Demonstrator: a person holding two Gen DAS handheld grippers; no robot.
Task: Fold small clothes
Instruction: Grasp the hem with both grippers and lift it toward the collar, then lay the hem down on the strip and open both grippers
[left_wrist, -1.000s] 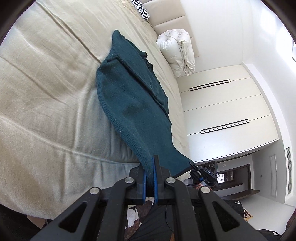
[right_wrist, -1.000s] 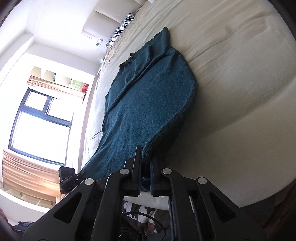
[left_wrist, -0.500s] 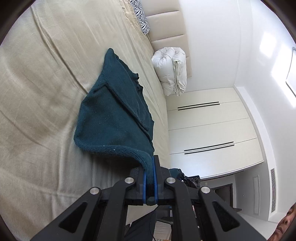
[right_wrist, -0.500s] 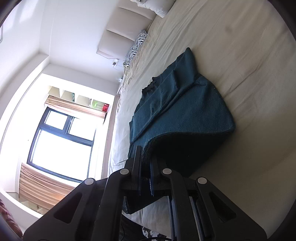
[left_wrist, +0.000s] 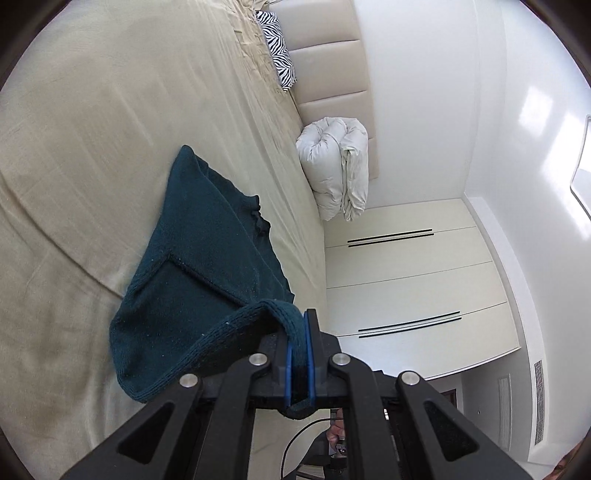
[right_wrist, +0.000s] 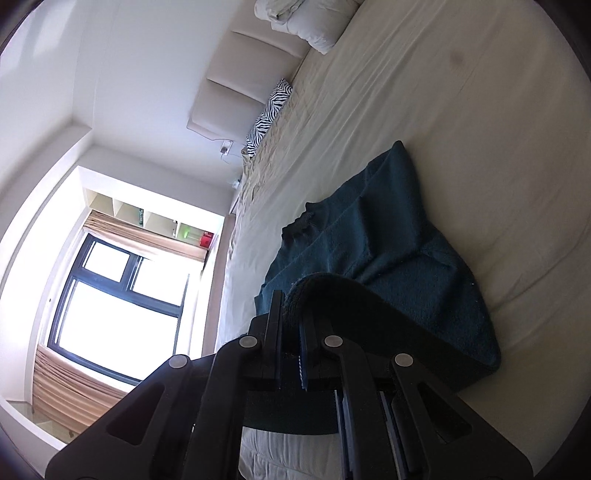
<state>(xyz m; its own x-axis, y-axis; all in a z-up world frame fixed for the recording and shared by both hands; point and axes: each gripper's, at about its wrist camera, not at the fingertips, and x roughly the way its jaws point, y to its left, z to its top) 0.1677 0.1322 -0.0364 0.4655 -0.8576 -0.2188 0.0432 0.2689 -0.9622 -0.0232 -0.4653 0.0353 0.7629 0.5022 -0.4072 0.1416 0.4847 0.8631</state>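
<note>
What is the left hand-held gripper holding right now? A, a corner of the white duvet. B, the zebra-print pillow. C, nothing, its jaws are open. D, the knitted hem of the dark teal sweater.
D: the left hand-held gripper has its blue pads closed on the ribbed edge of the dark teal sweater, lifting that edge off the bed.

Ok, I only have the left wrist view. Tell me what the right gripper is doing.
Observer: The right gripper is shut on the sweater's hem, which arches up over its fingers.
Operator: Describe what's beyond that side of the bed.
Observer: A large dark-framed window with tan curtains.
Operator: Say what's above it.
Observer: Open cubby shelves, with something red at one end.
</note>
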